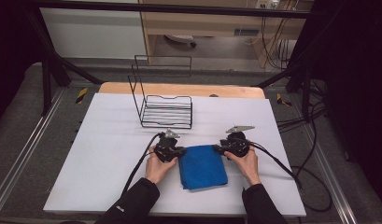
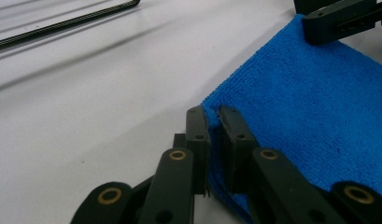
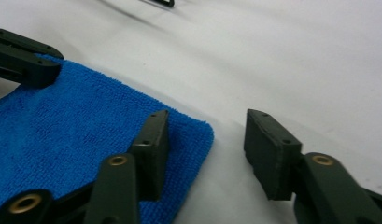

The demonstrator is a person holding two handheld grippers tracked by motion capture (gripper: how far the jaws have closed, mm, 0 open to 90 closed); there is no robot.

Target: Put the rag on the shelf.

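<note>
Black wire rack basket (image 1: 166, 112) with a tall wire back frame stands at far centre of the white desk (image 1: 100, 154), nothing inside it visible. Folded blue terry cloth towel (image 1: 202, 166) lies flat on the desk, near centre, well apart from the basket on its near side.

Left gripper (image 1: 177, 151) at the towel's far left corner; in the left gripper view the jaws are clenched on that corner, a pinch of blue fabric squeezed between the two pads (image 2: 211, 140). Right gripper (image 1: 220, 150) at the towel's far right corner; in the right gripper view (image 3: 207, 140) the jaws stand apart, one pad over the towel, the other over bare desk just beside the corner, the towel's rounded corner between them, not yet pressed.

Towel edges: left and far edges straight, the near edge runs slightly skewed. Wide bare desk left of the towel and on its near side; a narrower strip on the right toward the desk edge. Cables trail off both grippers toward the near edge.
</note>
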